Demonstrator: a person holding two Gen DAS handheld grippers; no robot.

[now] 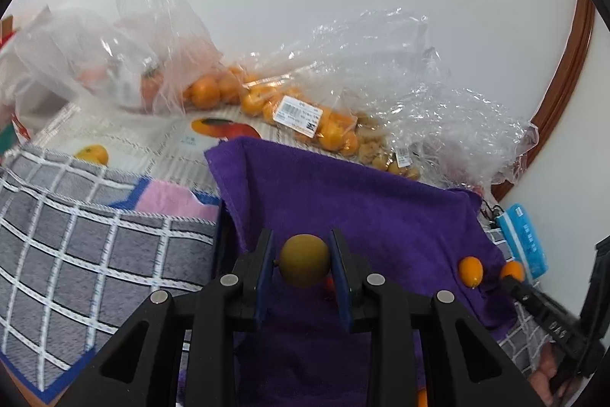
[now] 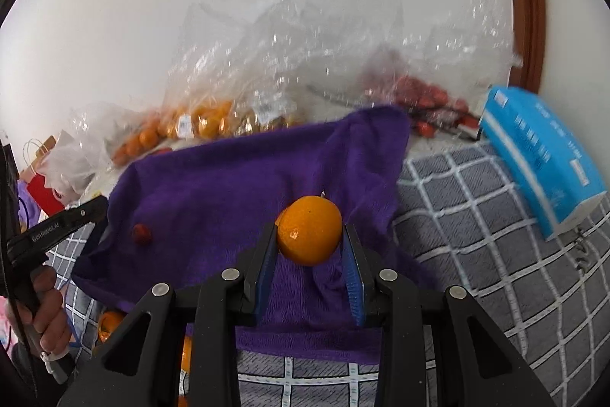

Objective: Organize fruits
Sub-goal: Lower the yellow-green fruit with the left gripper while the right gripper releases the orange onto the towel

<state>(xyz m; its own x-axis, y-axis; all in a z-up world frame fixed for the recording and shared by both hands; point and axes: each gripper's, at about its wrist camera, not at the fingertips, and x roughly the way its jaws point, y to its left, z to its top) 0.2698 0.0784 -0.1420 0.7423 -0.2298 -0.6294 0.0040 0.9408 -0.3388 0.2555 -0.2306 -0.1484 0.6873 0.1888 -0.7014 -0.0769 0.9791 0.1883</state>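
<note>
My left gripper (image 1: 304,260) is shut on a yellow-green round fruit (image 1: 304,259), held just above the purple towel (image 1: 362,201). A small orange kumquat (image 1: 471,270) and another orange fruit (image 1: 512,269) lie on the towel's right side. My right gripper (image 2: 309,243) is shut on an orange mandarin (image 2: 309,229) above the same purple towel (image 2: 228,185). A small red fruit (image 2: 141,233) lies on the towel to its left. The left gripper's body shows at the left edge of the right wrist view (image 2: 53,227).
Clear plastic bags of oranges (image 1: 297,109) and small tan fruits (image 1: 381,155) lie behind the towel by the white wall; a bag of red fruits (image 2: 419,94) too. A blue tissue pack (image 2: 541,155) lies on the grey checked cloth (image 2: 476,239). A loose orange (image 1: 93,154) sits far left.
</note>
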